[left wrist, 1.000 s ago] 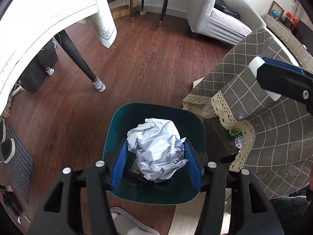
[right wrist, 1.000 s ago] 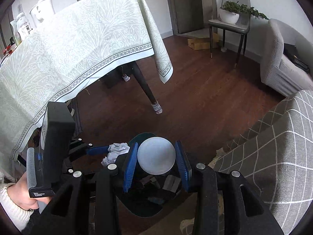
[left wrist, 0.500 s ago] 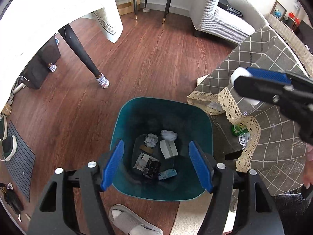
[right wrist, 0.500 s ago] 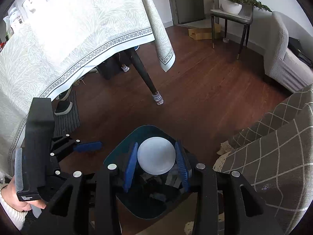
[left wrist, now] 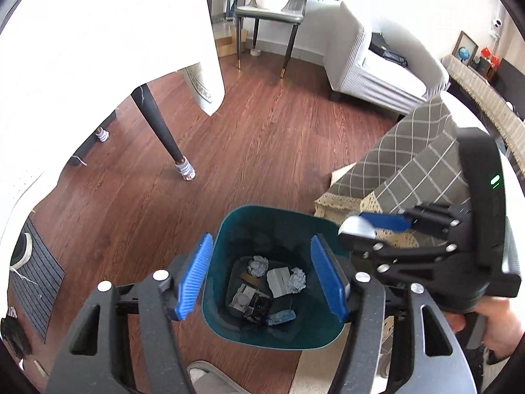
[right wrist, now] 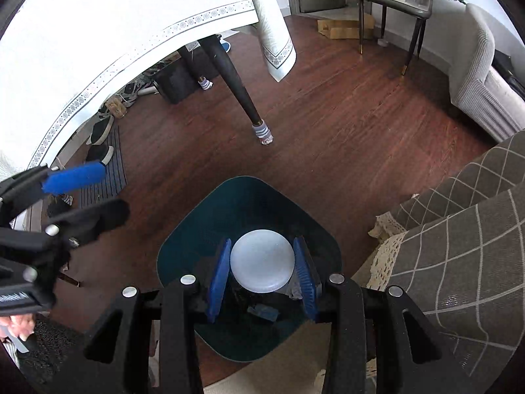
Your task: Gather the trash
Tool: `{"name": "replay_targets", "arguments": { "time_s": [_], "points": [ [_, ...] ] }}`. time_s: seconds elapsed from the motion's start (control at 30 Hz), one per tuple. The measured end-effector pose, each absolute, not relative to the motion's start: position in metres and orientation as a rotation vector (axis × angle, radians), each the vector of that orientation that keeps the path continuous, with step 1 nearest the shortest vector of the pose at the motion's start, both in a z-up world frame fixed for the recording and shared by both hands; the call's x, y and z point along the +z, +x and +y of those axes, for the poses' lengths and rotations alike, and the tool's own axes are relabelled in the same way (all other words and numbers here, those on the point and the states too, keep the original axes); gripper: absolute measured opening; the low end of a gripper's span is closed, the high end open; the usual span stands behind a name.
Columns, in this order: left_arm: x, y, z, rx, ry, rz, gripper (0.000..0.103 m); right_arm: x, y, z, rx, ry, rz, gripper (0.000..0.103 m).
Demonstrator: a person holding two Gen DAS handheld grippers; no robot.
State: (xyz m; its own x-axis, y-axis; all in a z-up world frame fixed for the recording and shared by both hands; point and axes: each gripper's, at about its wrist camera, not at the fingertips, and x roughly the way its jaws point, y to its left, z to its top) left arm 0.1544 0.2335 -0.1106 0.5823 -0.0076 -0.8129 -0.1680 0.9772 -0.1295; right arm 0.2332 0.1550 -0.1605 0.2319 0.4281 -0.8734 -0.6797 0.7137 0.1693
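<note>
Teal plastic bin (left wrist: 229,315), squarish; smooth white round lid (right wrist: 261,261) between ribbed blue fingers (right wrist: 219,280).

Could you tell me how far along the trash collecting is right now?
Done: crumpled paper and other scraps lie in the teal bin; the left gripper is open and empty. In hand: the right gripper holds a white round object above the bin. Left: dropping it.

The white disc (right wrist: 261,264) hides much of the bin's (right wrist: 193,229) contents.
</note>
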Motion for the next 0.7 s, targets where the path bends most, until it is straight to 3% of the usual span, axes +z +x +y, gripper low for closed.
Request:
{"name": "replay_targets", "arguments": {
  "time_s": [0.03, 0.1, 0.17, 0.7],
  "points": [
    [-0.107, 0.154, 0.234, 0.095, -0.203, 0.935, 0.061, -0.163, 0.233, 0.155, 0.771, -0.272, 1.105, 0.04],
    [-0.099, 0.152, 0.235, 0.094, -0.207, 0.912, 0.059, -0.167, 0.231, 0.157, 0.775, -0.28, 1.123, 0.054],
    [-0.091, 0.151, 0.235, 0.092, -0.208, 0.891, 0.057, -0.167, 0.228, 0.157, 0.772, -0.296, 1.112, 0.06],
    [-0.033, 0.146, 0.224, 0.084, -0.189, 0.759, 0.053, -0.16, 0.21, 0.149, 0.793, -0.35, 1.075, 0.06]
  ]
}}
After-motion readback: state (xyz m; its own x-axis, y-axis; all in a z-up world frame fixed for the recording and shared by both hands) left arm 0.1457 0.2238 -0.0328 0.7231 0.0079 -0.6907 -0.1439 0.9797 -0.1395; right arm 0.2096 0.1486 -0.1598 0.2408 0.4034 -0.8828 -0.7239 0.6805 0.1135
